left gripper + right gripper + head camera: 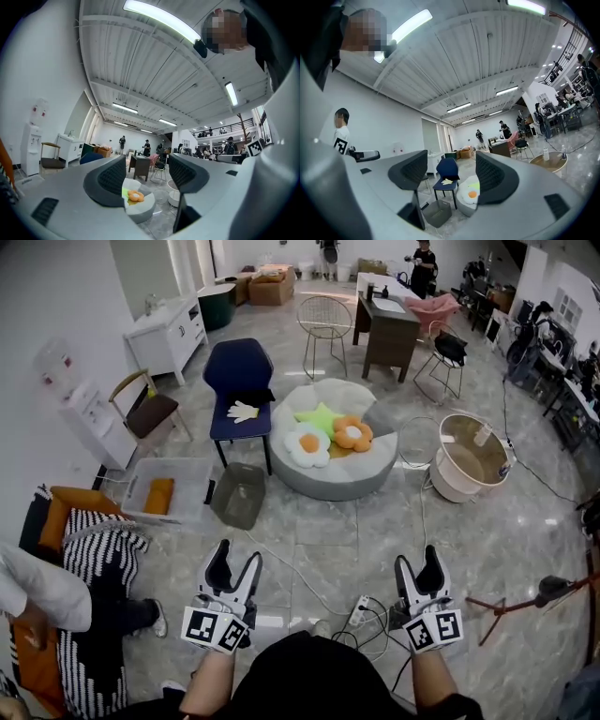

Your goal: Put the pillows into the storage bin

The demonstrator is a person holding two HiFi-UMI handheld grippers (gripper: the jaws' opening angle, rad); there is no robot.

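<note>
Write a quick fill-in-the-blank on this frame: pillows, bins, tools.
1. ____ pillows lie on the round gray seat: egg pillow, star pillow, flower pillow.
2. The chair beside that seat is ____.
3. The left tool and right tool are both ____, holding nothing.
4. The clear bin holds one pillow, coloured ____.

Missing words: three; blue; open; orange

Head view downward, gripper views level, sharing beanbag (pixel 323 482)
</note>
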